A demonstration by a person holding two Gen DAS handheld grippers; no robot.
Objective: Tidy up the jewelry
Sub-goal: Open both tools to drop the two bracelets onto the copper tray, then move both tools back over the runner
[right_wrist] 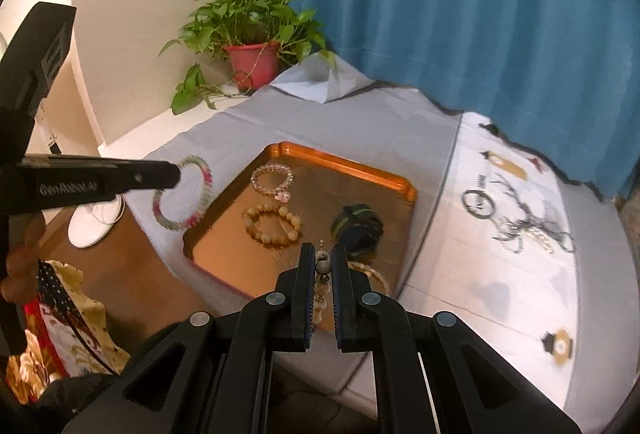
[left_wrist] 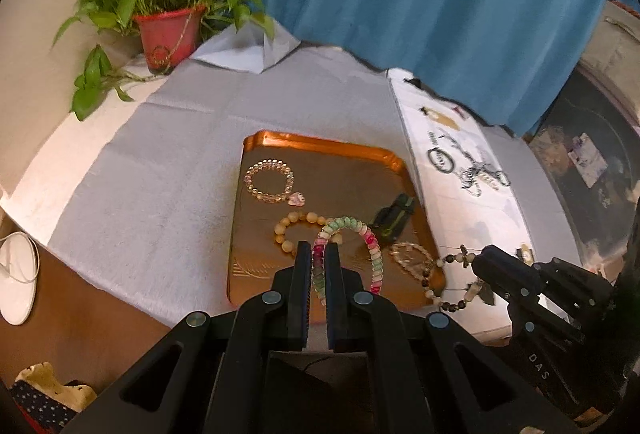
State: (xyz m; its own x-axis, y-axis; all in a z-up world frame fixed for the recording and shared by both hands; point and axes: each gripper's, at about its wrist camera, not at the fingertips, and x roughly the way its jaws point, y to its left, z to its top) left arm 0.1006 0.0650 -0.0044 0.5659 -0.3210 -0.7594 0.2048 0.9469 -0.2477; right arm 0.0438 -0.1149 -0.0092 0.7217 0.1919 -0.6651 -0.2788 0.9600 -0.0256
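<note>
Left tool (left_wrist: 319, 254) pressed together on the green-and-pink bead bracelet (left_wrist: 370, 242), loop hanging free toward 1 o'clock. Right tool (right_wrist: 323, 254) pinching the dark-and-pale bead strand (right_wrist: 323, 266) by a bead or two.

Risks, near to far: thin pinch on the strand, so a slide out of the pads and a drop on the desk (left_wrist: 160, 174) edge or the floor (judgement only). Free loops swinging wide, likely to catch the amber bracelet (left_wrist: 296, 222), the dark object (left_wrist: 394, 216) or the tray (left_wrist: 320, 142) rim. Further off, at 12 o'clock in the tray, clear bead bracelet with pink charm (left_wrist: 270, 180) exposed to a careless set-down.

Left view alone: strand's full hanging length by the tray's near right corner. Right view alone: green-and-pink loop left of the tray, not over it, plus strand beads between the pads. Tangle of pieces (right_wrist: 528, 226) on white cloth at 2 o'clock, untouched.
</note>
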